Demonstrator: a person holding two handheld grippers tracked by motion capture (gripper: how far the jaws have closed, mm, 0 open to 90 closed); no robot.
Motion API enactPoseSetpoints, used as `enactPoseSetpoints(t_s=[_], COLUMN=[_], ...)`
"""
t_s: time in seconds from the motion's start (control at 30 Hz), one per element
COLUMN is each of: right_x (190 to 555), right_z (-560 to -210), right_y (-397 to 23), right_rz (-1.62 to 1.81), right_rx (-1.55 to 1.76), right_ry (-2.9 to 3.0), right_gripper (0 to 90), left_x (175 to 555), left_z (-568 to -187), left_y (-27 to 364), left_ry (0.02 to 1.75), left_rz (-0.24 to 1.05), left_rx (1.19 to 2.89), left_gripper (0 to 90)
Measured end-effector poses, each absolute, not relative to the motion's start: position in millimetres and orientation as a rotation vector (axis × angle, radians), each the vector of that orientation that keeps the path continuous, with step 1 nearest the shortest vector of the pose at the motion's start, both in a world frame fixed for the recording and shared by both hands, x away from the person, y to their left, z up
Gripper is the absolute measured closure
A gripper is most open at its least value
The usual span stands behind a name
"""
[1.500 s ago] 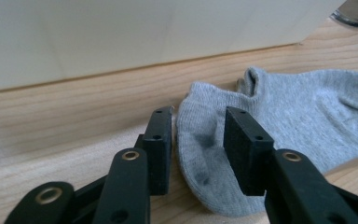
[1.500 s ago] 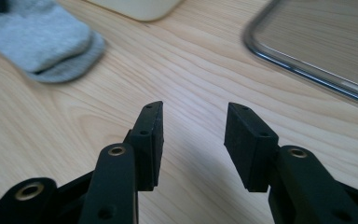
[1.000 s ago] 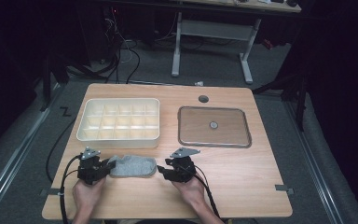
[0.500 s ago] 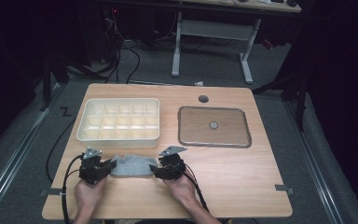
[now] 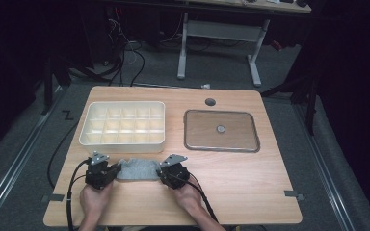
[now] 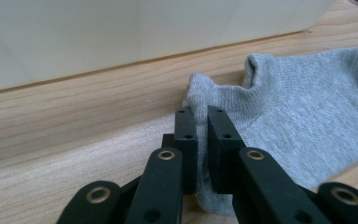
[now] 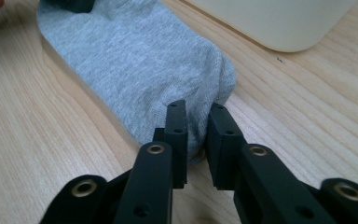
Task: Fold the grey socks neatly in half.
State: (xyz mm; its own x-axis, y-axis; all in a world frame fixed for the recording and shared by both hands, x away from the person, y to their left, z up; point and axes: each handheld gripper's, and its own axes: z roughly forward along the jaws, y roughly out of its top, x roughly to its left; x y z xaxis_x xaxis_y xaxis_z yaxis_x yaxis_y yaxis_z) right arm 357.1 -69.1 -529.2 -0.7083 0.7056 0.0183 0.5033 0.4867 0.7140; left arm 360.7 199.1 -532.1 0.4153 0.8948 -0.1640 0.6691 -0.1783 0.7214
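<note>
Near the front edge of the wooden table (image 5: 250,192), a grey sock (image 5: 136,170) is lying flat, just in front of the cream compartment tray (image 5: 124,124). At its left end, the left gripper (image 6: 201,122) is pinching the cuff, its jaws having just been closing onto a fold of knit that is now squeezed between them. At its right end, the right gripper (image 7: 196,122) is clamping the toe, its jaws likewise having just been closing with cloth between them. Taking both ends at once looks meant to keep the sock stretched for lifting or folding. Farther right, a brown lidded tray (image 5: 221,131) is sitting well apart, untouched.
</note>
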Motion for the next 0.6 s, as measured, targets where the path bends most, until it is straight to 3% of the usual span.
enactPoseSetpoints(t_s=[0.6], right_x=[349], right_z=[-519], right_y=[-105], right_rz=[1.073], right_rx=[1.071], right_ry=[2.415], right_gripper=[83.6], left_x=[354], left_z=[-523], left_y=[186], left_ry=[1.221], left_rz=[0.206], left_rx=[1.88], left_gripper=[86.3])
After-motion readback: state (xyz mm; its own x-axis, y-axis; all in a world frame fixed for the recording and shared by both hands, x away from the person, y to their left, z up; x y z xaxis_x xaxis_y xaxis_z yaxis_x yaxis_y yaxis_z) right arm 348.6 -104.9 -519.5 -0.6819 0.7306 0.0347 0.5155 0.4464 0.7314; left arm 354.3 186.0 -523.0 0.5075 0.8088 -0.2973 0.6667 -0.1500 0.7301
